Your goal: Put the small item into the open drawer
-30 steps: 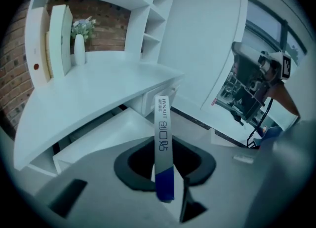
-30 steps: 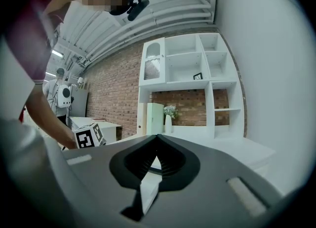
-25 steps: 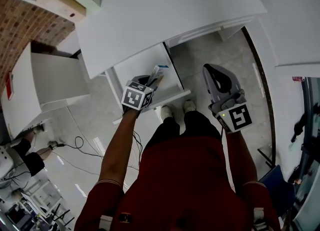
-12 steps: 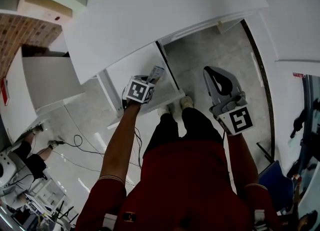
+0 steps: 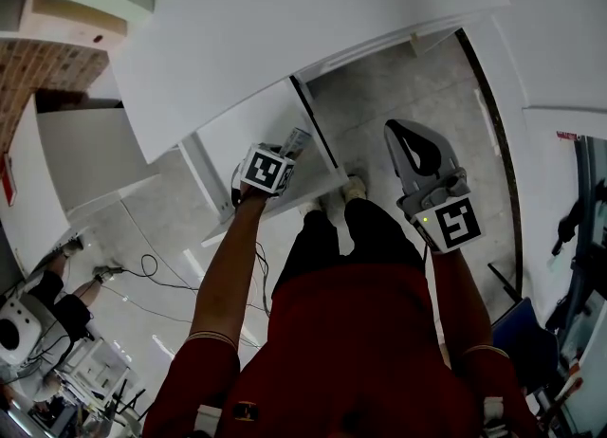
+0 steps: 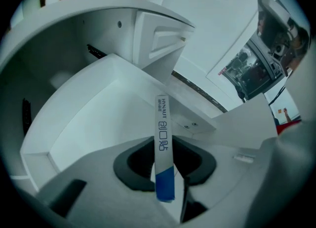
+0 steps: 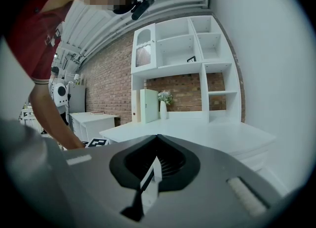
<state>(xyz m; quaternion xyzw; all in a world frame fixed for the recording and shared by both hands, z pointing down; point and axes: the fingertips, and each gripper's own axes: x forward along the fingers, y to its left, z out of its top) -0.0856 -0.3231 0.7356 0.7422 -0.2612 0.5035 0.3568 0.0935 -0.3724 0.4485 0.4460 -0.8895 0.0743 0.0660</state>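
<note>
Over the last second the left gripper (image 5: 285, 152) moved away from the person's body and further in over the open white drawer (image 5: 245, 131). Its marker cube ended up higher in the head view. The slim white cardboard box with a blue end (image 6: 163, 143) between its jaws travelled with it and looked shorter from above, its far end nearer the drawer's floor. The jaws were opening, with the box between them. The head view itself swung a little.
</note>
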